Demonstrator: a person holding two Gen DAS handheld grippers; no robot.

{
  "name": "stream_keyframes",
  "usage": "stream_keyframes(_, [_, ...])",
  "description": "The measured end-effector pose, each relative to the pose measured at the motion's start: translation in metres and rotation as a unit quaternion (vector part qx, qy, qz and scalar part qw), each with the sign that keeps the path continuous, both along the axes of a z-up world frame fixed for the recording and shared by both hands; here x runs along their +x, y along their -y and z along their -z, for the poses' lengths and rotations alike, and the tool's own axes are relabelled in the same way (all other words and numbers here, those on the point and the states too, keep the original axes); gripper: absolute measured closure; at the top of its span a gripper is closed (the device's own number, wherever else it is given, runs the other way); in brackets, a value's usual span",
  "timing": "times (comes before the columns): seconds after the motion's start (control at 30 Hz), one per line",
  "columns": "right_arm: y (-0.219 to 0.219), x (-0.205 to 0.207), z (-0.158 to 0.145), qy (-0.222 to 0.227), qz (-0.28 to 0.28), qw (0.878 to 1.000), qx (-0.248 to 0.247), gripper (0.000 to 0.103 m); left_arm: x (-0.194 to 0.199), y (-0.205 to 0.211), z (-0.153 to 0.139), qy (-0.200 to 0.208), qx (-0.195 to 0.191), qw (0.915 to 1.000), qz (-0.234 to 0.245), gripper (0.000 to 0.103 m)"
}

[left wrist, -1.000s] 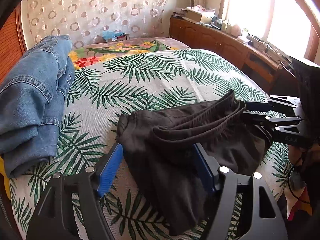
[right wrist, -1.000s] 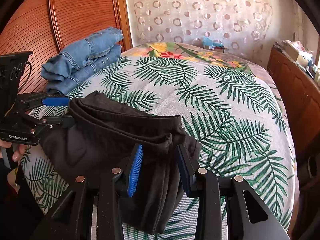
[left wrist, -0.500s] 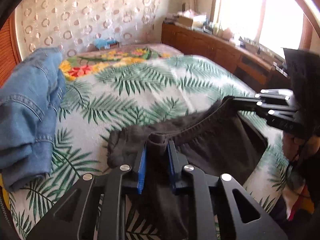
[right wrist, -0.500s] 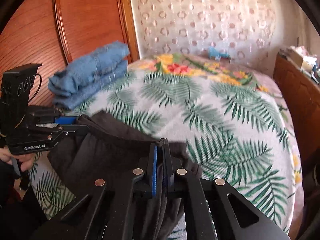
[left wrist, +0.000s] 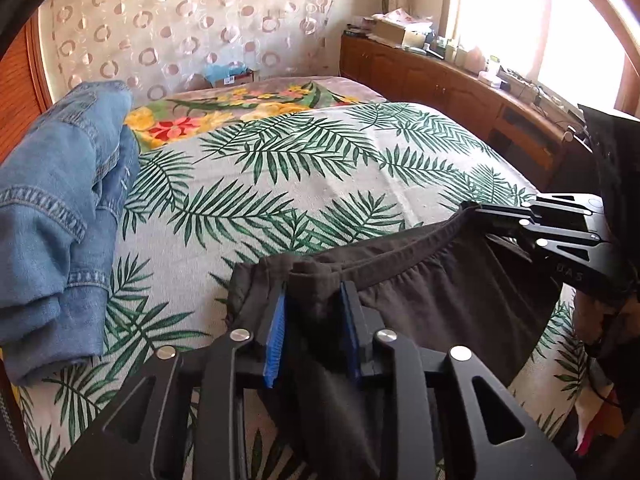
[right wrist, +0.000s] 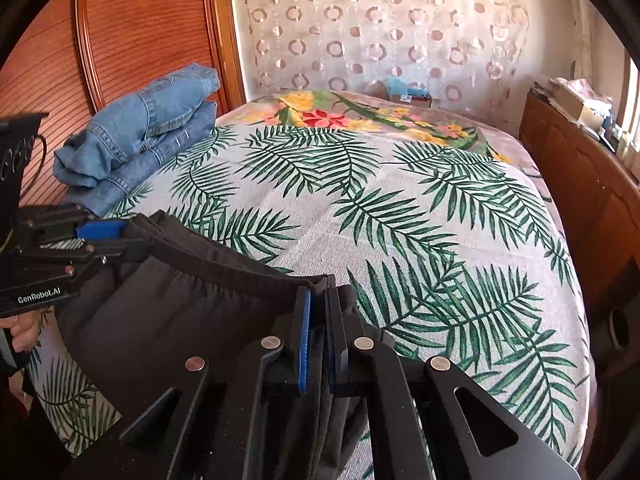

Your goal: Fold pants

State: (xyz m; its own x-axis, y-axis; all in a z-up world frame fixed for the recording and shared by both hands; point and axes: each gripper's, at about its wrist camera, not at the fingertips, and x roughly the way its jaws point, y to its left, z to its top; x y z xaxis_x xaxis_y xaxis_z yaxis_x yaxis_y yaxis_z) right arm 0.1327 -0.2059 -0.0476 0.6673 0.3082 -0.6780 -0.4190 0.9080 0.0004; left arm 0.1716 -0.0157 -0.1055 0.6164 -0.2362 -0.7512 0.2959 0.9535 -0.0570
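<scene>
While stretched taut, pants (left wrist: 440, 300) between both jaws.

The dark brown-black cotton pants (left wrist: 448, 300) lie on a pale grey bedspread (right wrist: 400, 208) printed with green palm fronds, beyond which a blanket (right wrist: 360, 116) shows red and yellow flowers. The folded denim jeans (left wrist: 56, 216) are faded blue with lighter stitching. Each black gripper (left wrist: 312, 320) (right wrist: 318, 332) carries bright blue finger pads (left wrist: 276, 340), and the sheer beige curtain (right wrist: 380, 28) bears pinkish rings beside a reddish-brown ribbed wooden panel (right wrist: 140, 28).

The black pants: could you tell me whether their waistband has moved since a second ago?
Yes: the waistband has been lifted off the palm-leaf bedspread, stretched between both tongs.
</scene>
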Motion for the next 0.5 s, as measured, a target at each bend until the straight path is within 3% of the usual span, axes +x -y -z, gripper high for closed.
stream_keyframes(0.1, [0.005, -0.001, -0.007, 0.006, 0.005, 1.000, 0.006, 0.090, -0.006, -0.004, -0.004, 0.010, -0.001, 0.9999, -0.008, 0.052])
stream_keyframes(0.17, [0.008, -0.005, -0.009, 0.005, 0.007, 1.000, 0.011, 0.085, -0.011, -0.007, -0.006, 0.010, -0.002, 0.9999, -0.011, 0.052])
stream_keyframes(0.23, [0.010, -0.010, -0.008, 0.004, 0.011, 1.000, 0.013, 0.070, -0.014, -0.008, -0.006, 0.009, 0.000, 0.9999, -0.012, 0.052])
stream_keyframes(0.37, [0.016, -0.021, -0.009, 0.000, 0.011, 1.000, 0.016, 0.061, -0.020, -0.007, 0.000, -0.002, 0.003, 1.0000, -0.007, 0.049])
stream_keyframes(0.43, [0.018, -0.027, -0.009, -0.004, 0.011, 1.000, 0.017, 0.059, -0.020, -0.007, 0.005, -0.007, 0.004, 1.0000, -0.005, 0.023])
stream_keyframes(0.5, [0.020, -0.030, -0.008, -0.007, 0.013, 1.000, 0.018, 0.058, -0.020, -0.007, 0.009, -0.010, 0.001, 0.9999, -0.007, 0.022])
